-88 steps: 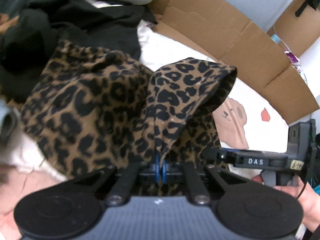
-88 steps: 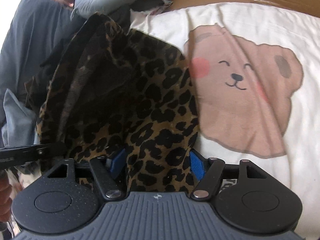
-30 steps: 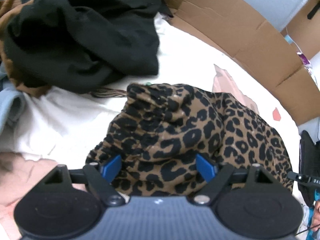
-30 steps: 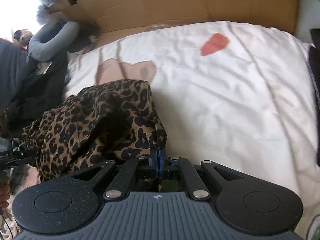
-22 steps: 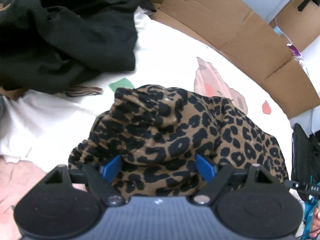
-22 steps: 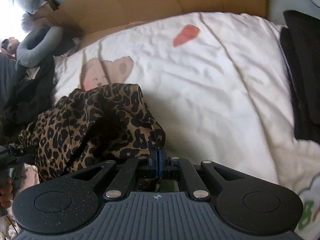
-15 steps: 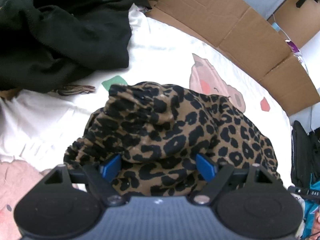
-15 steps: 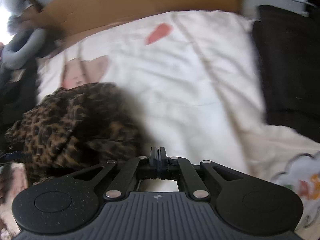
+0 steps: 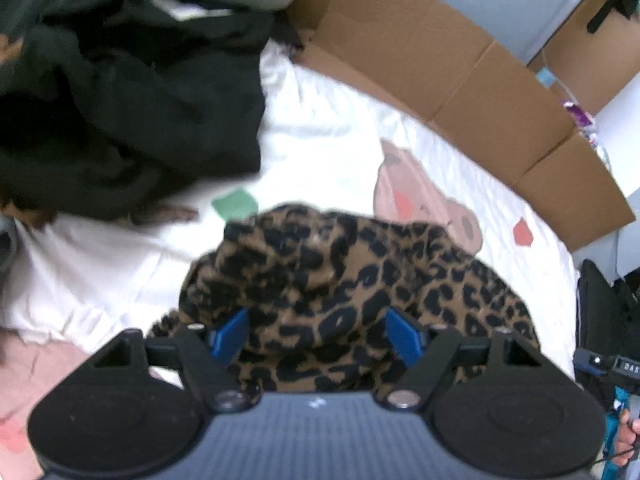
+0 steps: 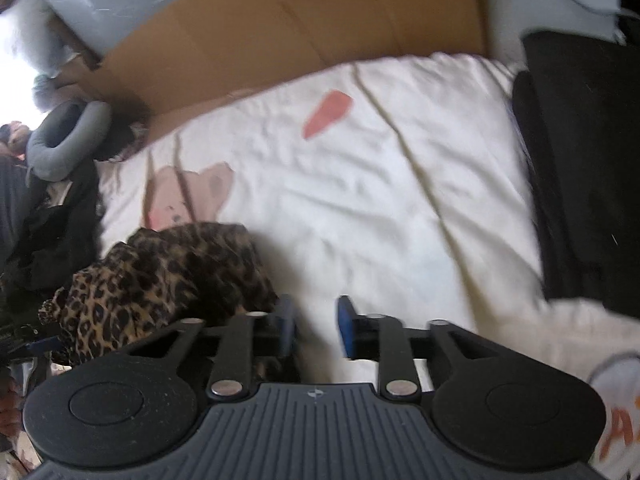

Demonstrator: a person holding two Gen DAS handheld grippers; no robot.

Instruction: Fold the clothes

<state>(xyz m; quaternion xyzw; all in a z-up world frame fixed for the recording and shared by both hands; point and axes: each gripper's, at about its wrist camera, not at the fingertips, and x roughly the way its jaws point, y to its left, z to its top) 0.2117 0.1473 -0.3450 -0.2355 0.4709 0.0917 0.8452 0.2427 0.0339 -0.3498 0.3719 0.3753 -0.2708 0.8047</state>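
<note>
Lying bunched in a loose heap on the white bed sheet, the leopard-print garment sits at about 6 o'clock in the left wrist view, its near folds running down between the blue pads of the left claw. That claw's jaws stand wide and are closing, with the cloth mounded between them — whether the pads actually press on the fabric is not clear, since the picture is blurred. A pile of black clothes lies at 10 o'clock, well apart from the garment, and a brown cardboard sheet lines the far edge of the bed from 12 to 3 o'clock. A pink bear print on the sheet shows just beyond the garment at 1 o'clock, partly covered by it. In the right wrist view the right claw has its jaws partly spread and opening, with only bare sheet between them; the leopard-print garment lies at 8 o'clock, its edge just beside the left blue pad. A folded black item rests at 3 o'clock on the bed, and a grey neck pillow sits at 10 o'clock near the cardboard — both far from the claw.
</note>
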